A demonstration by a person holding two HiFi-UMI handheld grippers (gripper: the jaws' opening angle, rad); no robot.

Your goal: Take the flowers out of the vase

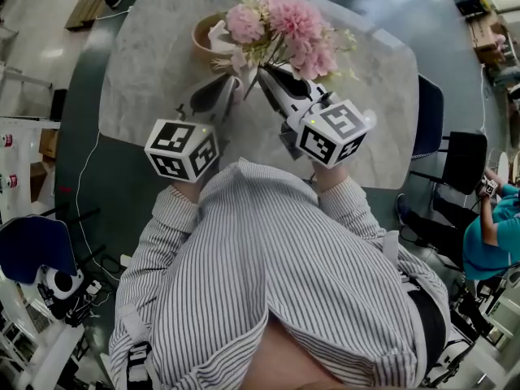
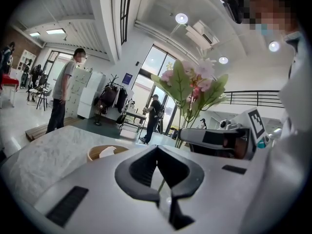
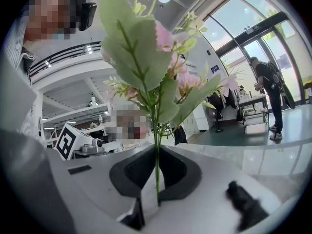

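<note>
At the grey marble-look table (image 1: 146,96), upper middle of the head view, a person in a striped shirt (image 1: 268,258) holds both tools to a bunch of pink flowers (image 1: 284,27). R gripper (image 1: 264,75) comes in from lower right, L gripper (image 1: 230,84) from lower left, tips close together under the blooms.

In the R gripper view the jaws are clenched on a green stem (image 3: 156,169) that runs straight up thru the gap, w/ leaves and pink petals spreading over the top half of the frame.

In the L gripper view the jaws are pressed together too, w/ a thin green stalk (image 2: 160,184) nipped low in the slot btw them. How far up it goes I can't make out. Same view: the flowers stand at centre right, rising from the R gripper's tip, apart from the vase (image 2: 97,155). That's a tan round pot sitting on the table at lower left, w/ sth white (image 2: 107,151) inside. In the head view the pot is at the table's upper left, just left of the blooms.

A bystander (image 2: 63,94) stands far left in the background, another person (image 2: 153,116) by the glass doors (image 2: 146,82)
</note>
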